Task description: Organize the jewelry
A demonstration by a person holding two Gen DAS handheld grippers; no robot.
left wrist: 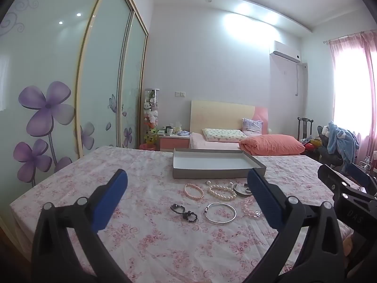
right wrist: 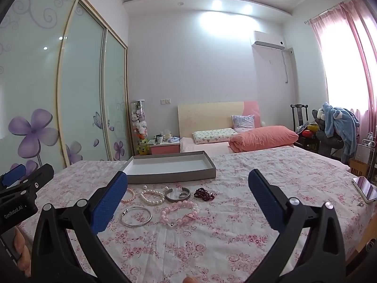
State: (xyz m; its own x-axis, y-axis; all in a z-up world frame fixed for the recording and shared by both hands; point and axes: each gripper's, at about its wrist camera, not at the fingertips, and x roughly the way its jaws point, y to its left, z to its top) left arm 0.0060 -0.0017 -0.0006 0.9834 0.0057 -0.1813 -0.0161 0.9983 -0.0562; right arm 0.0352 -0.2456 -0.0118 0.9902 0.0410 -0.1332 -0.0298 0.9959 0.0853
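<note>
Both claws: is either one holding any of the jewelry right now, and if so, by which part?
Nothing is held. The left claw and right claw both stand wide open above the bed, with the jewelry lying untouched on the floral sheet.

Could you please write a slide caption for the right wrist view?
Open right claw hovers over bracelets, including a pink bead bracelet, laid before an empty grey tray.

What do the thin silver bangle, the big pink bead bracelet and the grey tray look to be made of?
Thin silver bangle: likely polished metal, going by its bright, even shine. Big pink bead bracelet: glossy, partly translucent beads, perhaps glass, crystal or plastic; the look leaves it open. Shallow grey tray: seemingly matte cardboard, with thin flat walls and a white inside.
</note>
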